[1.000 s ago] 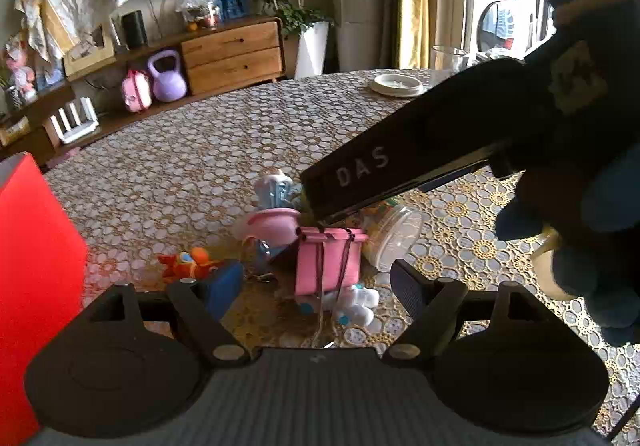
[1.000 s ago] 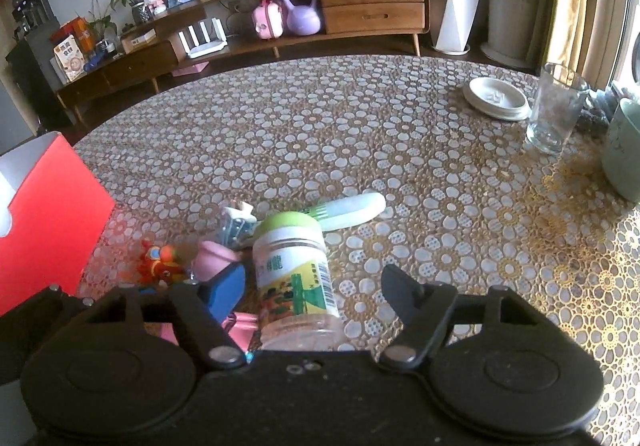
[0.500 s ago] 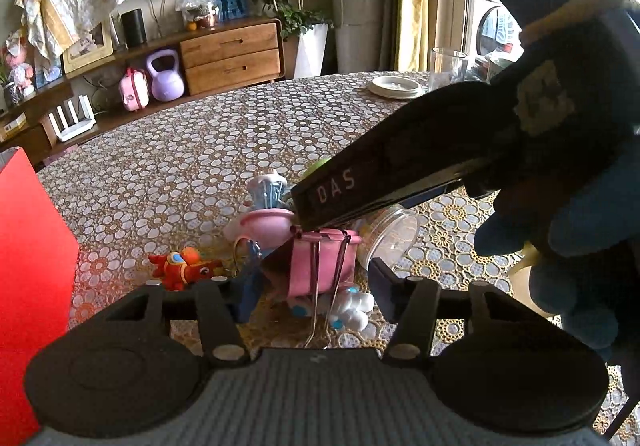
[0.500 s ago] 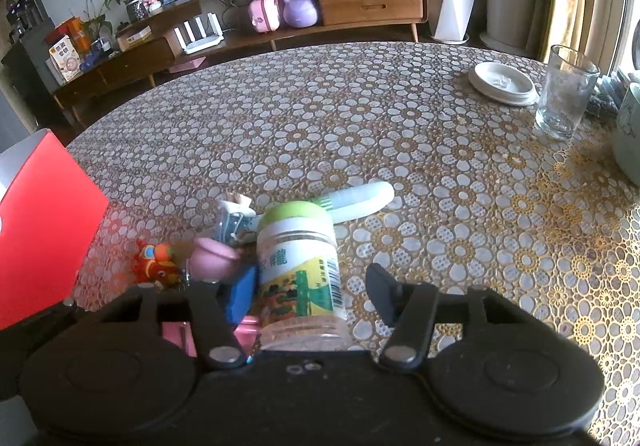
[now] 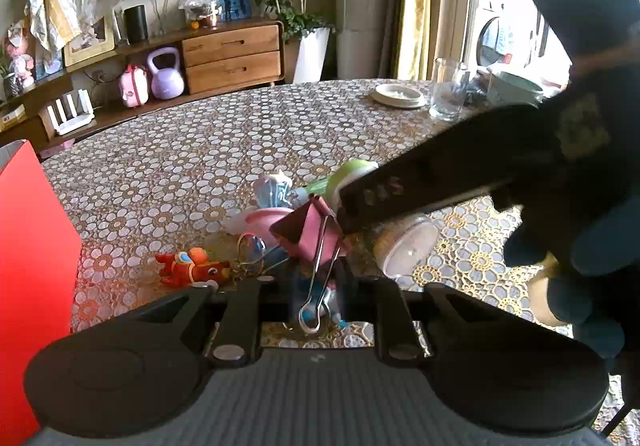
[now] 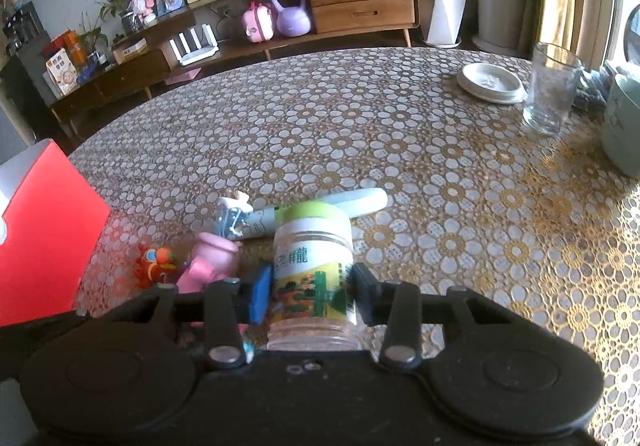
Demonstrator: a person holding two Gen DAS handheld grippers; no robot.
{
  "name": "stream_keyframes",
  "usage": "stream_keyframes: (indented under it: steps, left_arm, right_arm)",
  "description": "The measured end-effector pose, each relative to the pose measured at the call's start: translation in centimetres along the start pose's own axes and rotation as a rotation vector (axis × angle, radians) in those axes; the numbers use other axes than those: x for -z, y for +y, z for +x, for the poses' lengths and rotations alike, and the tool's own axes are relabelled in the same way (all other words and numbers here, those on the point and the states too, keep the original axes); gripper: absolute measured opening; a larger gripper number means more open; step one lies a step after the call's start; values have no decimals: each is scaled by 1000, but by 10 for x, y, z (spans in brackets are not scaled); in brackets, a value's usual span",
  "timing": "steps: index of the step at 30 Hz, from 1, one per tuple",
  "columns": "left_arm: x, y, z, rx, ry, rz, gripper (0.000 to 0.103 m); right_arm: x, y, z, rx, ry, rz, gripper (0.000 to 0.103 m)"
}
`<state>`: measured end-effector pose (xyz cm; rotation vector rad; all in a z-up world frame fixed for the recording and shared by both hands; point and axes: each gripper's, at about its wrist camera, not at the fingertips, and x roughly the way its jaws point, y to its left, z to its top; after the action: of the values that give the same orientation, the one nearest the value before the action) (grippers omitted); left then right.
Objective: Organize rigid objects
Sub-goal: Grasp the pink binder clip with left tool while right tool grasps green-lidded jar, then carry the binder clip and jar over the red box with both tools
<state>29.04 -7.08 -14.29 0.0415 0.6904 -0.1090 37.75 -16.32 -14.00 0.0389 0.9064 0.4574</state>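
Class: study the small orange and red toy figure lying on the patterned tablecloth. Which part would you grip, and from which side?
Grip the orange and red toy figure across its narrow middle, from above. It lies flat and long on the floral tablecloth, its near side free, but a wire key ring crowds its right end.

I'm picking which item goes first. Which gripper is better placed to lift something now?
Both. The right gripper is closed on the green-lidded jar, and the left gripper is closed on the pink binder clip's wire handles.

1 jar [image 6: 312, 270], 1 binder clip [image 5: 316, 234], 1 glass [image 6: 552, 89], 1 red box [image 6: 44, 230]
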Motion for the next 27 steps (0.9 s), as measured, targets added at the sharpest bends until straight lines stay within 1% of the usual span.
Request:
stream_keyframes:
  steps: [5, 9, 12, 15, 17, 20, 25, 27]
  left_arm:
    - [1, -2, -5, -15, -7, 28, 10]
    - [0, -1, -15, -29, -20, 36, 9]
    - [1, 3, -22, -20, -19, 33, 9]
    - [1, 11, -33, -6, -27, 17, 8]
    - [-1, 17, -40, -1, -32, -1, 4]
    - [-3, 26, -51, 5, -38, -22, 4]
    - [-5, 38, -74, 10, -50, -25, 3]
    - [-5, 45, -81, 17, -44, -38, 3]
  right_arm:
    - [10, -2, -14, -9, -5, -4, 42]
    - [15, -3, -29, -19, -22, -2, 42]
    - [20, 1, -42, -19, -36, -21, 42]
    - [25, 4, -55, -29, -46, -31, 42]
    - [28, 7, -63, -37, -50, -35, 42]
    - [32, 14, -74, -47, -58, -53, 42]
    - [39, 28, -93, -58, -68, -82, 42]
    - [43, 31, -101, -71, -73, -85, 42]
